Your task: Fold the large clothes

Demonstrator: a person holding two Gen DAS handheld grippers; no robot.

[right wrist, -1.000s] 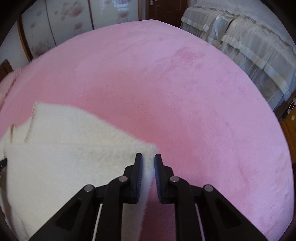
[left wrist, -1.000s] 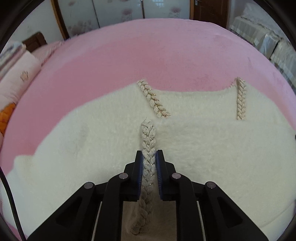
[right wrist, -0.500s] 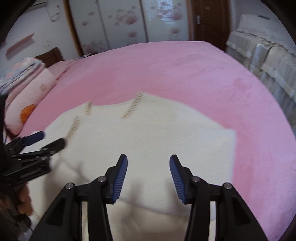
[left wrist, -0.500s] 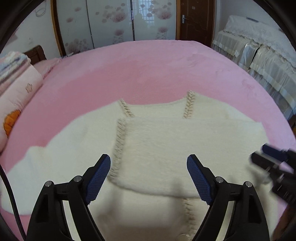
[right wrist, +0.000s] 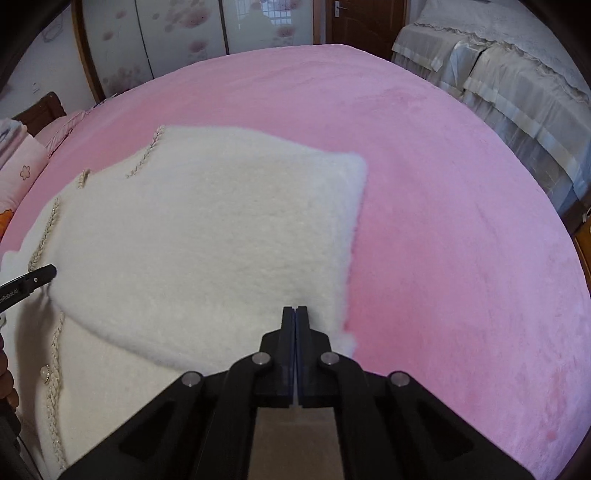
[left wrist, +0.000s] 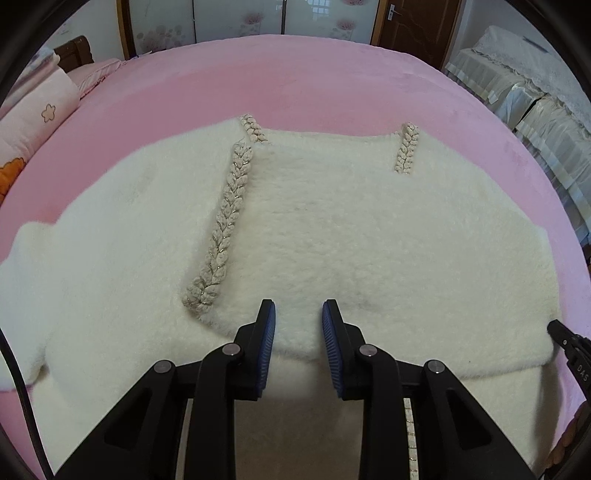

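A fluffy white cardigan [left wrist: 369,229] with braided trim [left wrist: 225,229] lies on the pink bed cover [left wrist: 295,81], its right side folded over the middle. My left gripper [left wrist: 299,306] hovers over the near edge of that fold. Its jaws are closing, and the blue pads [left wrist: 266,332] stand apart with only the fabric below them. My right gripper [right wrist: 295,310] is shut with nothing in it, above the cardigan's [right wrist: 207,236] near right corner. Each gripper's tip also shows at the edge of the other view: the right gripper [left wrist: 569,347] and the left gripper [right wrist: 37,277].
Pink patterned pillows [left wrist: 33,122] are stacked at the left of the bed. A second bed under pale covers [right wrist: 517,85] stands to the right. Wardrobe doors [left wrist: 240,18] and a brown door [left wrist: 413,26] close off the far side.
A second ago my left gripper was shut on the braid and the right on the cardigan's edge. Both let go and opened wide. Now the left has narrowed and the right has shut.
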